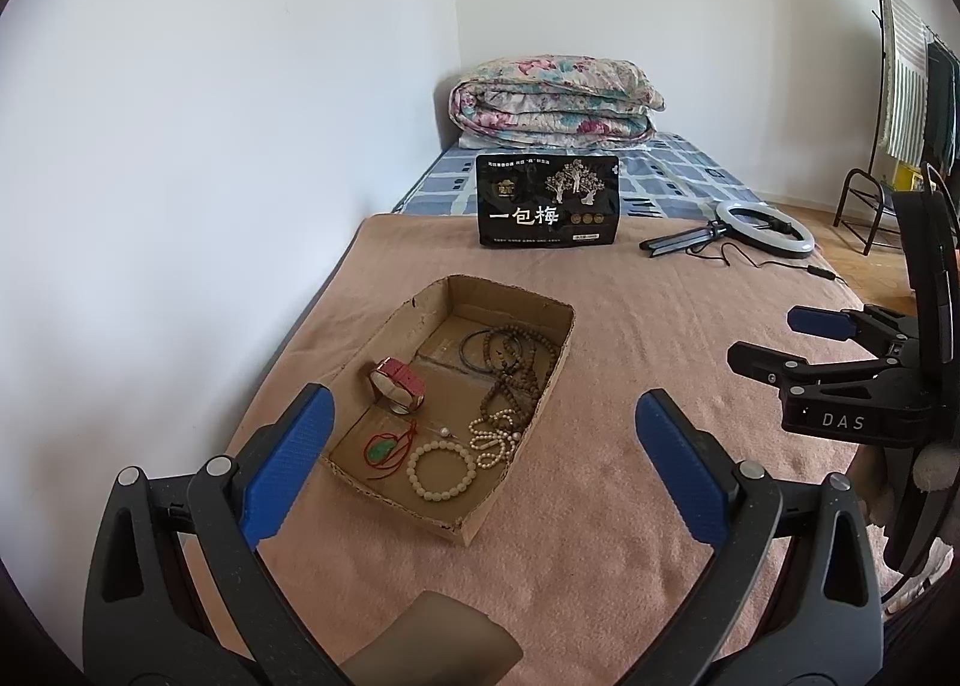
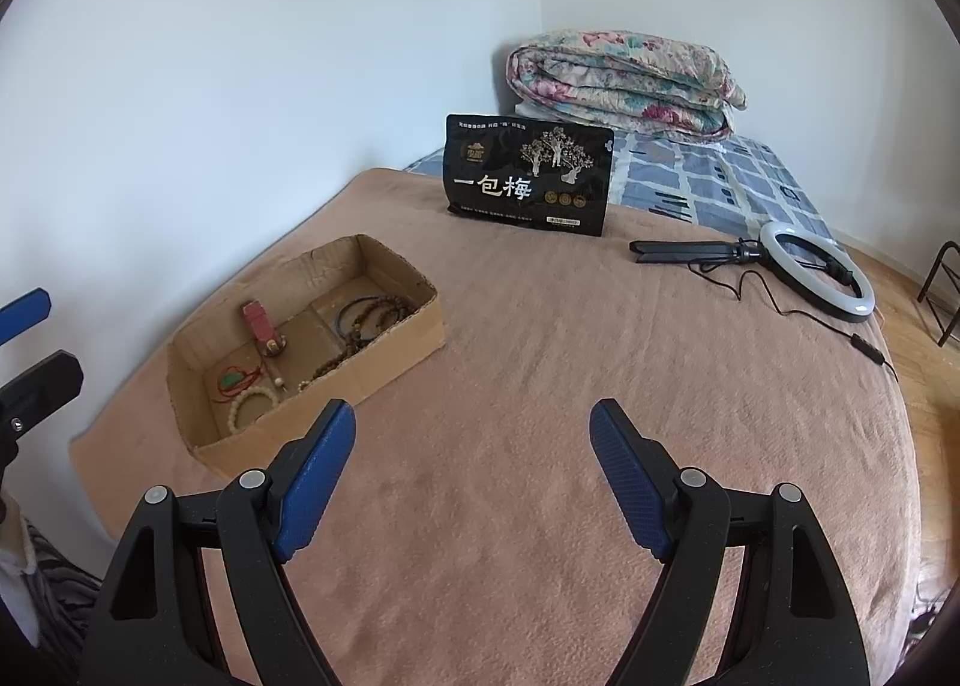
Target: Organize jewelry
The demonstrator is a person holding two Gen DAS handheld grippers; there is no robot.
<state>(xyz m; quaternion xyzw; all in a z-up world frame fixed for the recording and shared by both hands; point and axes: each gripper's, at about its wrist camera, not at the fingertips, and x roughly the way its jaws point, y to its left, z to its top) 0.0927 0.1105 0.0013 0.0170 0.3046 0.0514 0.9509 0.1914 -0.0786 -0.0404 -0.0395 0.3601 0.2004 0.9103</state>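
Two handheld grippers hover above a pinkish-brown blanket (image 2: pixel 540 356) spread over a bed. The left gripper (image 1: pixel 483 425) has its blue pads spread wide with nothing between them, and it points down at a shallow cardboard box (image 1: pixel 516 305) just beyond its fingertips. The right gripper (image 2: pixel 471 434) is equally wide apart and empty, over bare blanket to the right of the box.

The likeliest trouble is tangling: the jewelry lies close together, so closing on one strand could drag a neighbour out with it. The box is light and has low walls, so a nudge from a pad could slide or tip it.

Inside the box, at the far right, a long string of brown beads (image 1: pixel 510 362) lies heaped beside a dark bangle (image 1: pixel 465 353). A red-strapped watch (image 1: pixel 397 383) stands on its edge in the middle. At the near end lie a green pendant on red cord (image 1: pixel 381 451), a cream bead bracelet (image 1: pixel 441 470) and a cream bead strand (image 1: pixel 495 437).

Farther off stand a black snack bag (image 1: pixel 546 200), a ring light (image 1: pixel 762 227) and a folded floral quilt (image 1: pixel 552 101).
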